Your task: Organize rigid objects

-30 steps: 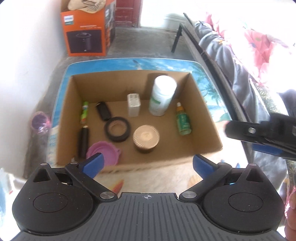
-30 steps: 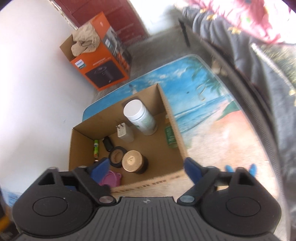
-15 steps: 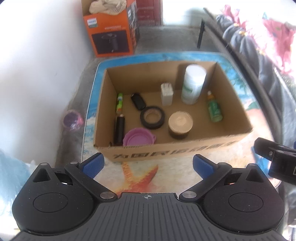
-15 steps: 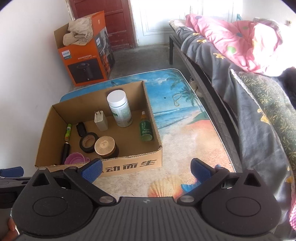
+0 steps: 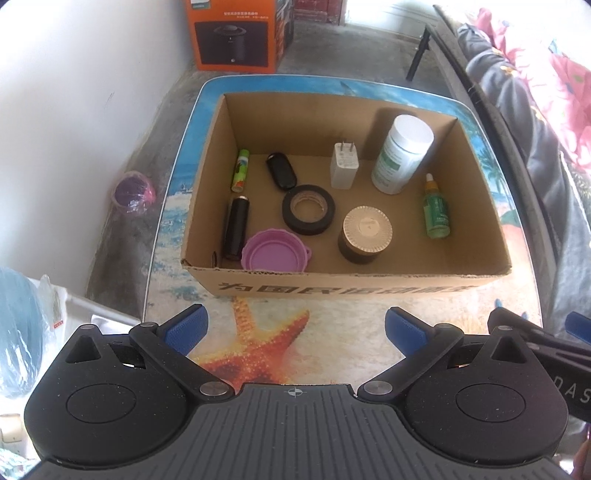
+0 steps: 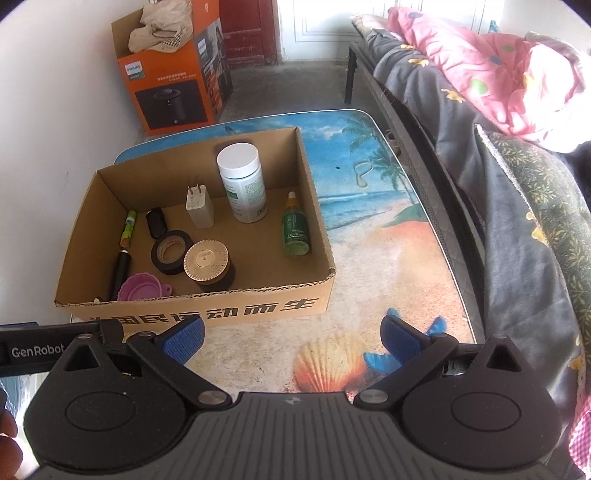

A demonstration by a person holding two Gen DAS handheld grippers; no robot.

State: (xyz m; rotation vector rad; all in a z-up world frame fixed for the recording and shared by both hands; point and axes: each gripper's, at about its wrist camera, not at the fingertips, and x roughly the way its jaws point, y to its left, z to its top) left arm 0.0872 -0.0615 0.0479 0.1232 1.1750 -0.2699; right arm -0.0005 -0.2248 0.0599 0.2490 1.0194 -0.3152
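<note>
An open cardboard box [image 5: 343,286] [image 6: 229,306] stands on the beach-print table [image 5: 266,343] [image 6: 388,258]. Inside it are a white bottle [image 5: 402,151] [image 6: 242,181], a white charger plug [image 5: 344,166], a green dropper bottle [image 5: 436,208] [image 6: 294,229], a gold-lidded jar [image 5: 365,232] [image 6: 207,260], a black tape roll [image 5: 308,210], a purple lid [image 5: 275,254], a black tube [image 5: 236,227], a green stick [image 5: 240,170] and a black fob [image 5: 281,171]. My left gripper [image 5: 293,326] is open and empty, in front of the box. My right gripper [image 6: 291,338] is open and empty, over the table at the box's near right corner.
An orange appliance carton [image 6: 173,77] [image 5: 236,33] stands on the floor behind the table. A bed with grey and pink bedding [image 6: 517,129] runs along the right side. A white wall is on the left. A purple object [image 5: 133,188] lies on the floor left of the table.
Both grippers have pulled back and up from the box. The box now lies wholly in front of them. Nothing was taken hold of.
</note>
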